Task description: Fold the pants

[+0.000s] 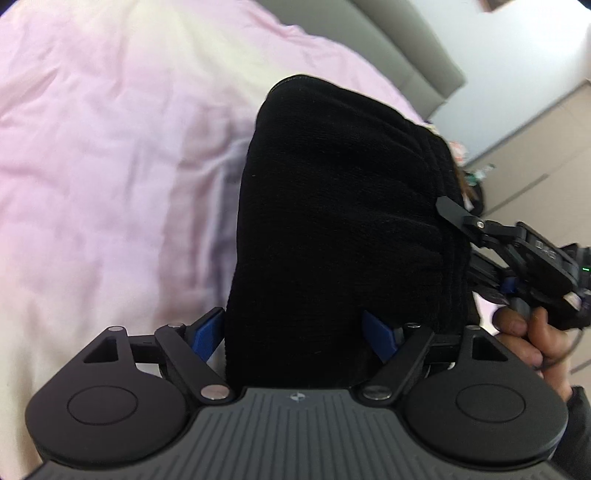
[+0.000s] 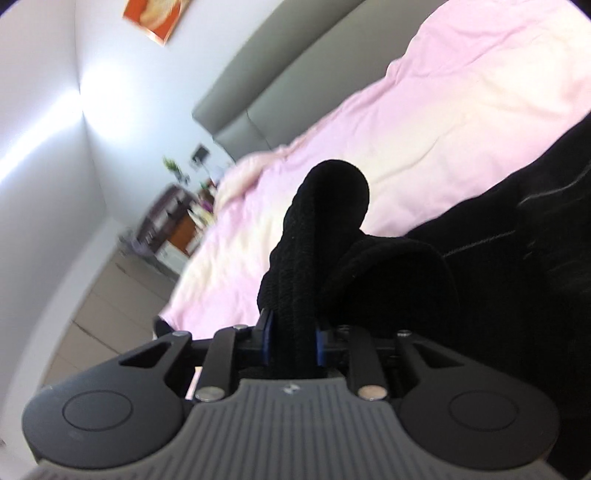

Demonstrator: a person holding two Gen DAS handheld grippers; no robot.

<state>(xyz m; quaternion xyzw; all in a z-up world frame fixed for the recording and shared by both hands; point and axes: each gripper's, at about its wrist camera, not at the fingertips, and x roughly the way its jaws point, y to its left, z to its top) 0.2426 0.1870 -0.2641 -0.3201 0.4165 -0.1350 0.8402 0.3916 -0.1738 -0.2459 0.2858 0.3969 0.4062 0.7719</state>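
The black pants (image 1: 332,184) lie as a thick folded bundle on the pink bed cover (image 1: 110,147). My left gripper (image 1: 291,328) stands wide open around the near end of the bundle. The fabric fills most of the gap, and the inner faces of both blue pads (image 1: 207,332) still show. My right gripper (image 1: 452,214) reaches in from the right and bites the bundle's right edge. In the right wrist view, the right gripper (image 2: 293,343) is shut on a ribbed black band of the pants (image 2: 325,206), which stands up in a loop. The rest of the pants (image 2: 498,266) spreads out to the right.
A grey padded headboard (image 2: 277,85) runs along the far side of the bed. Beyond the bed's corner stands a wooden nightstand (image 2: 173,218) with small items on it, and an orange picture (image 2: 155,14) hangs on the white wall. A person's hand (image 1: 528,343) holds the right gripper.
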